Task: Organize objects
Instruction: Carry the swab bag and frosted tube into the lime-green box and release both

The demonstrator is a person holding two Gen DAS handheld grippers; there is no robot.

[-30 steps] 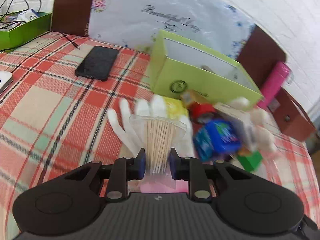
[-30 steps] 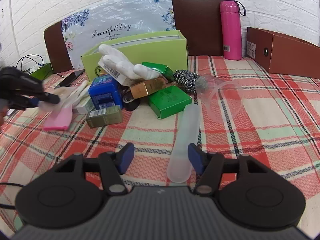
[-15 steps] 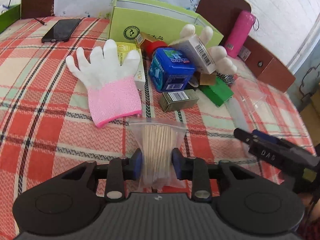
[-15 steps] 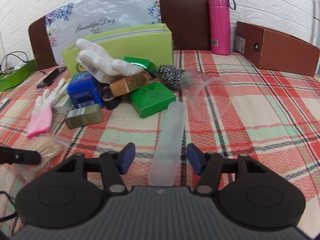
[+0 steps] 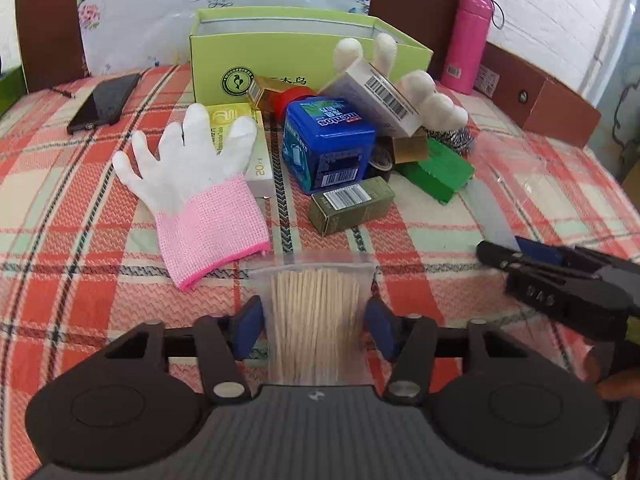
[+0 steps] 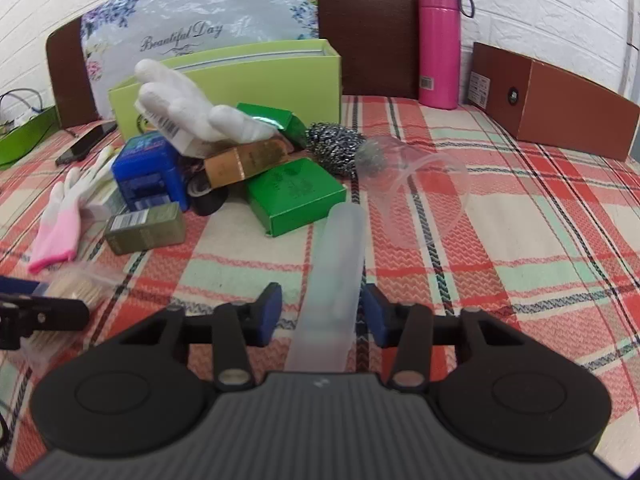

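Observation:
My left gripper (image 5: 314, 326) is open; a clear bag of toothpicks (image 5: 316, 320) lies between its blue pads (image 5: 250, 326) on the plaid cloth, the pads apart from it. My right gripper (image 6: 320, 314) is open around a frosted plastic tube (image 6: 336, 272) lying on the cloth, with gaps on both sides. The pile ahead holds a pink-cuffed white glove (image 5: 196, 184), a blue box (image 5: 328, 144), an olive box (image 5: 352, 210), a green box (image 6: 296, 196) and a steel scourer (image 6: 334, 148). An open lime-green box (image 5: 296, 56) stands behind.
A black phone (image 5: 104, 102) lies far left. A pink flask (image 6: 440, 46) and a brown box (image 6: 552, 104) stand at the back right. A clear plastic cup (image 6: 424, 188) lies on its side beside the tube. The right gripper shows in the left wrist view (image 5: 560, 280).
The left gripper swung from near the lime-green box back to the front of the cloth, then opened; the toothpick bag now lies loose between its pads. The right gripper closed in around the tube.

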